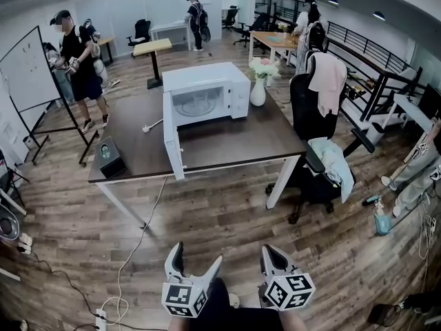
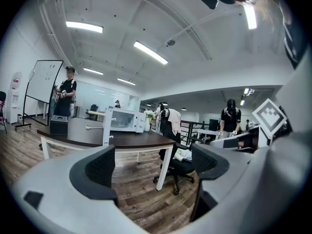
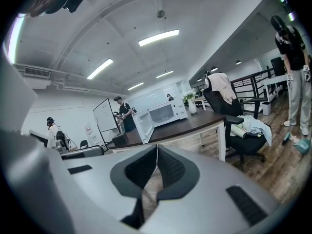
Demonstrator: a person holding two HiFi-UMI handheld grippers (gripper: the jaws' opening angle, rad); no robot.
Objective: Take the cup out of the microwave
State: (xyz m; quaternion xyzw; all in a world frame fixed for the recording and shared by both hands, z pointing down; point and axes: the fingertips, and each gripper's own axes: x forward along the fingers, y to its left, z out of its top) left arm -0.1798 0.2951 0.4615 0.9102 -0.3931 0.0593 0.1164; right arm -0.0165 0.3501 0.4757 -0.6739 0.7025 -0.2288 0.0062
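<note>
A white microwave (image 1: 207,94) stands on a dark brown table (image 1: 234,140) with its door (image 1: 172,142) swung open to the left. Its cavity looks pale, and I cannot make out a cup in it. Both grippers are low at the near edge of the head view, over the wooden floor and well short of the table. My left gripper (image 1: 198,256) is open, its jaws wide apart with nothing between them (image 2: 153,162). On my right gripper (image 1: 270,252) the pads are pressed together and empty (image 3: 157,167). Both gripper views show the microwave (image 2: 124,119) (image 3: 163,113) far ahead.
On the table are a black box (image 1: 110,158) at the near left corner and a white vase of flowers (image 1: 259,88). A black office chair (image 1: 317,119) draped with clothes stands at the right. A cable (image 1: 131,254) trails across the floor. A whiteboard (image 1: 27,67) and several people are further off.
</note>
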